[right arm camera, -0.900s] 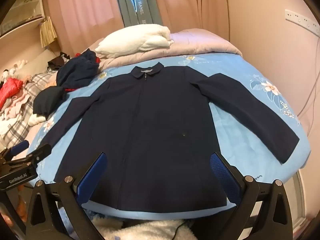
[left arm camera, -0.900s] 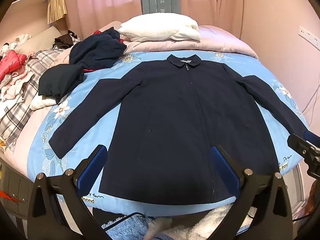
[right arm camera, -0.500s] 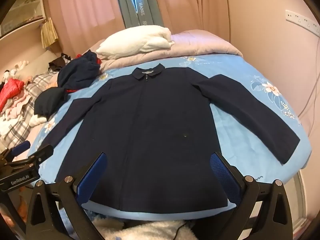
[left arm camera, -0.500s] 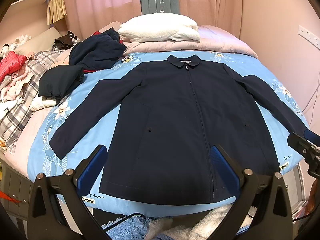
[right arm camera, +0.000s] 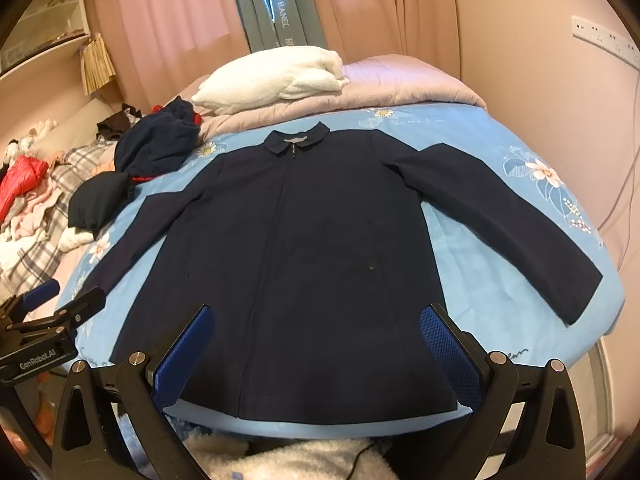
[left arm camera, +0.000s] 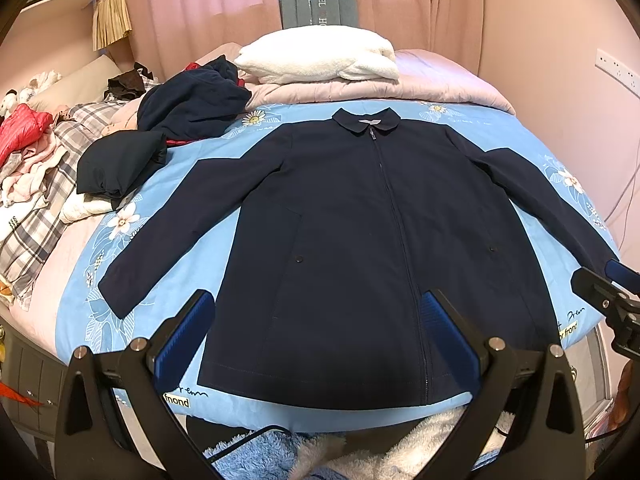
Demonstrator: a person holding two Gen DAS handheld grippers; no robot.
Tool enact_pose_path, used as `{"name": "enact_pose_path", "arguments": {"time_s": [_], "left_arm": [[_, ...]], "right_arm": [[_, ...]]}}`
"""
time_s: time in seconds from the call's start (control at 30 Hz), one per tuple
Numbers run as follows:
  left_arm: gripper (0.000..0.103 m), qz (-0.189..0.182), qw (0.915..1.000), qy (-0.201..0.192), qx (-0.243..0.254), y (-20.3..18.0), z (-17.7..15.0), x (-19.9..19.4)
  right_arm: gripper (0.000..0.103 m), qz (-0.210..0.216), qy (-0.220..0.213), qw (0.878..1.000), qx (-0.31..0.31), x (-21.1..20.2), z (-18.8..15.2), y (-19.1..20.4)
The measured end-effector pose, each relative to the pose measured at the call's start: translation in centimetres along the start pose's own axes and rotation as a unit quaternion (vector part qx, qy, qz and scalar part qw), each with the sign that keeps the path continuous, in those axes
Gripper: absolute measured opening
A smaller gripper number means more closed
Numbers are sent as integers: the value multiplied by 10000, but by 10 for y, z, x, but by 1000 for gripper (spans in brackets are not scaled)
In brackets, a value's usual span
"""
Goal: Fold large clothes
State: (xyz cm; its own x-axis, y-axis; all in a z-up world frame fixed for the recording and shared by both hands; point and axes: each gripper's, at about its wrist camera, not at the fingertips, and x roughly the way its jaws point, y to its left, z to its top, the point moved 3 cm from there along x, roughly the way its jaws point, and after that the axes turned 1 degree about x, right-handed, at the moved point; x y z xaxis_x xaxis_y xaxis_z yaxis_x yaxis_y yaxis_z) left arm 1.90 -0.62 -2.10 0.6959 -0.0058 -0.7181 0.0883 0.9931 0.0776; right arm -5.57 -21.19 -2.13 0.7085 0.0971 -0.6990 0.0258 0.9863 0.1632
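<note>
A navy zip jacket [left arm camera: 360, 232] lies flat and face up on the blue flowered bedspread [left arm camera: 452, 120], collar at the far end, both sleeves spread outward. It also shows in the right wrist view [right arm camera: 304, 264]. My left gripper [left arm camera: 316, 320] is open and empty, held above the jacket's hem at the near bed edge. My right gripper [right arm camera: 316, 332] is open and empty, also above the hem. Each gripper shows at the edge of the other's view: the right one [left arm camera: 608, 292] by the right sleeve cuff, the left one [right arm camera: 44, 312] by the left cuff.
A heap of dark clothes [left arm camera: 176, 120] and a plaid, pink and red laundry pile [left arm camera: 28, 168] lie at the left of the bed. A white pillow [left arm camera: 320, 56] on a pink quilt [left arm camera: 440, 84] sits beyond the collar. Fluffy fabric [left arm camera: 360, 452] lies below the near bed edge.
Both grippers have drifted very slightly; the jacket lies as before. Both grippers stay open.
</note>
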Motion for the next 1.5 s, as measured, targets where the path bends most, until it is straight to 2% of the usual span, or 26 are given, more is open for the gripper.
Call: {"name": "enact_pose_path", "arguments": {"time_s": [1.5], "left_arm": [[103,17,10000,10,14,1,-1,1]], "right_arm": [[102,24,75,10000,47,1,-2,1]]}}
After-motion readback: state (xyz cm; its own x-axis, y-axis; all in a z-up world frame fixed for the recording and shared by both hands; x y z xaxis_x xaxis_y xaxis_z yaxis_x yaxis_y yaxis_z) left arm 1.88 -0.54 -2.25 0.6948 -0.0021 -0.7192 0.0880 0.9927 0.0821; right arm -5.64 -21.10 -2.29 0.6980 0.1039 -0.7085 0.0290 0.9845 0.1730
